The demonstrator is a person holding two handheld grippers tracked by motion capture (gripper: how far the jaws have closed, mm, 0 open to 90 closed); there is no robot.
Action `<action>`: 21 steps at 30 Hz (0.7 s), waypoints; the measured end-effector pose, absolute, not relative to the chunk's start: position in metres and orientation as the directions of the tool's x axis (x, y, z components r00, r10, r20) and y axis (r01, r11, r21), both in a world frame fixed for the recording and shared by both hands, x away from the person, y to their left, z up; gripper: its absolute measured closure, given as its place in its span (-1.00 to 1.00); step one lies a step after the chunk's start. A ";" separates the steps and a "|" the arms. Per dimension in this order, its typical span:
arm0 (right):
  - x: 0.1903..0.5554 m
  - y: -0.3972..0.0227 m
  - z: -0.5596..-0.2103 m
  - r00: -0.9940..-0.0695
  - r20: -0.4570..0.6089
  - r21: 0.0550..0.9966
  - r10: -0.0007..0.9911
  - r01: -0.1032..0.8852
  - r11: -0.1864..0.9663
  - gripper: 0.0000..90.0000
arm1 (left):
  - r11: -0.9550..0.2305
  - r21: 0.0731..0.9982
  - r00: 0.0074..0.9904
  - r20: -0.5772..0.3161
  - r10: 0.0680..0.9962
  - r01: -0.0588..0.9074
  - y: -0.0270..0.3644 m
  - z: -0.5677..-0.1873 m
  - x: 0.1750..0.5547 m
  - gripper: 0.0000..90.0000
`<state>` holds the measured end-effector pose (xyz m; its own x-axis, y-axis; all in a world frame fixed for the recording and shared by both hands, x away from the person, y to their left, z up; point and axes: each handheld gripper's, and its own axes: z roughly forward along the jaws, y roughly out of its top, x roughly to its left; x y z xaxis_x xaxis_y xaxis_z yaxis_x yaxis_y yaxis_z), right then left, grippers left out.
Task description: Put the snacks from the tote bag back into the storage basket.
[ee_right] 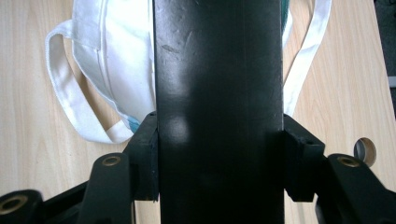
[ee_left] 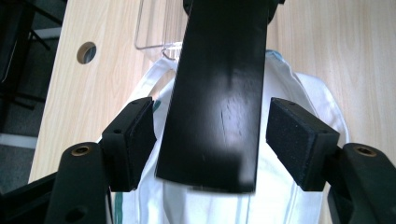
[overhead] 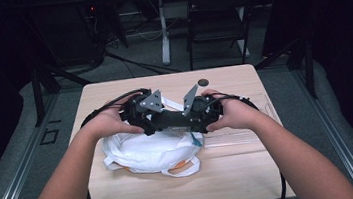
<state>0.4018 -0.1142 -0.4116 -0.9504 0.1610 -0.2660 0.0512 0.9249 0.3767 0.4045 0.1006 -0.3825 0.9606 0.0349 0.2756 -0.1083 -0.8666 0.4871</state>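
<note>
white bag (overhead: 145,151) below; table (overhead: 233,173) edges bare

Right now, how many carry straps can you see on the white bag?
2. In the right gripper view, one strap loops out on the wood at the white bag's left, and the other strap runs down its right side. More could be hidden behind the black bar.

Through the left gripper view I see my left gripper (ee_left: 210,140) with its jaws spread apart. A flat black bar (ee_left: 217,93) runs up between them. The pads (ee_left: 299,140) stand clear of the bar on both sides, with a gap visible at each edge. Beneath the bar lies a white cloth bag (ee_left: 299,93) on the wooden table (ee_left: 336,42). A clear plastic item (ee_left: 154,44) sits just past the bag. A round hole (ee_left: 86,52) is cut in the tabletop at upper left.
</note>
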 end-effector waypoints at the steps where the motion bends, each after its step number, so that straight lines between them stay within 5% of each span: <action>1: 0.402 -0.114 -0.412 -0.951 -0.262 0.386 0.167 0.055 0.921 -0.06 | -0.868 0.486 0.961 0.276 0.038 -0.105 0.103 -0.382 0.404 -0.27; 21: 0.407 -0.130 -0.408 -0.947 -0.276 0.379 0.164 0.049 0.924 -0.06 | -0.869 0.495 0.954 0.263 0.147 -0.003 0.138 -0.392 0.400 -0.22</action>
